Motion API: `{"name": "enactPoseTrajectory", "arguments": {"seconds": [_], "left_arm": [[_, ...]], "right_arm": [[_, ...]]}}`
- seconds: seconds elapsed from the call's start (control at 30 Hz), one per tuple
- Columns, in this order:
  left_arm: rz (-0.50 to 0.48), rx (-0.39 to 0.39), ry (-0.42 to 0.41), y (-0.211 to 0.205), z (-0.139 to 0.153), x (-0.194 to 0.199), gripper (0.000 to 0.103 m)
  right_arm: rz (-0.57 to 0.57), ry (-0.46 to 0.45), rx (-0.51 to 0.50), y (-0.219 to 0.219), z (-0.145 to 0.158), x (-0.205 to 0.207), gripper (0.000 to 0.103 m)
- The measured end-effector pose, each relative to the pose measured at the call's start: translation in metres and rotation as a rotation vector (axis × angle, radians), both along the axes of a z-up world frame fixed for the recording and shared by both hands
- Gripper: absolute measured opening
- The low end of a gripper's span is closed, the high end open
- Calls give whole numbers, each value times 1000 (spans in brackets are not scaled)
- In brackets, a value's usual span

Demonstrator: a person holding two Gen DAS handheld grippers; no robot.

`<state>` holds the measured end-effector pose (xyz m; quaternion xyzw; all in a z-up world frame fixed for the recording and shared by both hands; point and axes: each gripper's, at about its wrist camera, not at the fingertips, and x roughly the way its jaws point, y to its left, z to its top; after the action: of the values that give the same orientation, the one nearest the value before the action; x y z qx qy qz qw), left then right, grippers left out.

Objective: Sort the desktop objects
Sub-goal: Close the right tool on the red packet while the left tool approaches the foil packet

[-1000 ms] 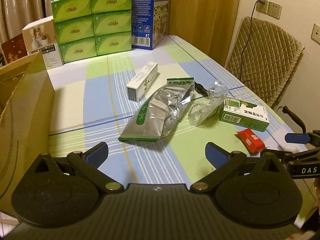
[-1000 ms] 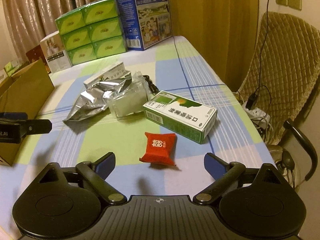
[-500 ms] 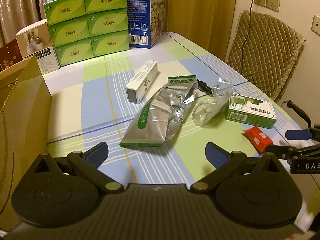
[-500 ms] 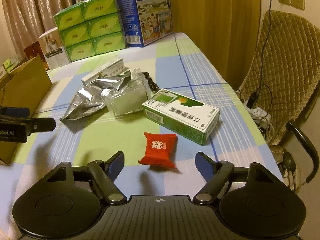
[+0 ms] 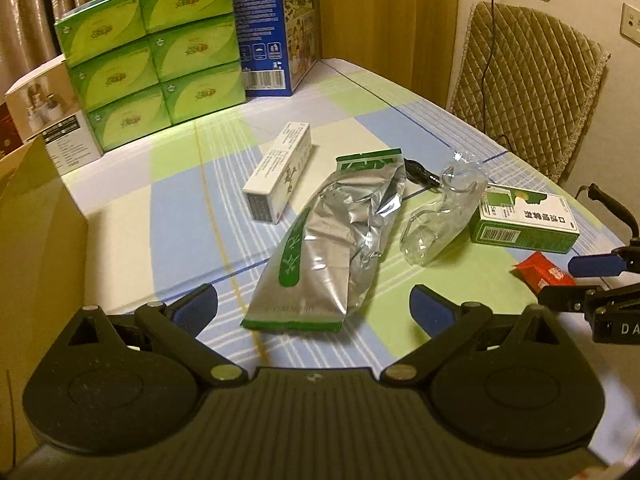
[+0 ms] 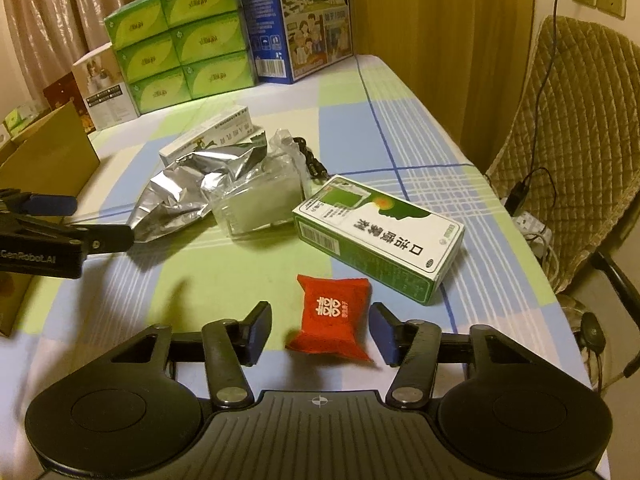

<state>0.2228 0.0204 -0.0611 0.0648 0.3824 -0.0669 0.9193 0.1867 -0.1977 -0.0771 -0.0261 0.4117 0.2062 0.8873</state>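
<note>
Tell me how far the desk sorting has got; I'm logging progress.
Nothing looks sorted yet. The silver foil pouch, white carton, clear plastic bag and green box lie loose on the table. The open right gripper straddles the red packet; the left gripper hangs open, empty.

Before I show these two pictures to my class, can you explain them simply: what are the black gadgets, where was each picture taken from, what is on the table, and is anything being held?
Each black gadget is a hand-held two-finger gripper carrying its own camera, so each picture looks forward along one gripper's fingers. In the left view, the left gripper is open over a silver pouch. In the right view, the right gripper is open, its fingers on either side of a red packet, not yet closed. Nothing is held. The checked tablecloth also carries a green box, a clear wrapper and a white box. Green packs are stacked at the back.
</note>
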Motion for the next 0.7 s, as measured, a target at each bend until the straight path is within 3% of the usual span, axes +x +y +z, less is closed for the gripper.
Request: {"name": "enactPoseTrajectory", "arguments": {"seconds": [0.37,0.53,0.7], "left_arm": [[-59,64,28,-5,-25,26,96],[-52,49,57,0,-36,35,88],[-49,33,88,2,-42,36,69]], "right_arm": [[-3,35,-10,4,-8,8,48],[6,31,-29,8,-11,9,39],[20,21,-50,15,-13,11,28]]}}
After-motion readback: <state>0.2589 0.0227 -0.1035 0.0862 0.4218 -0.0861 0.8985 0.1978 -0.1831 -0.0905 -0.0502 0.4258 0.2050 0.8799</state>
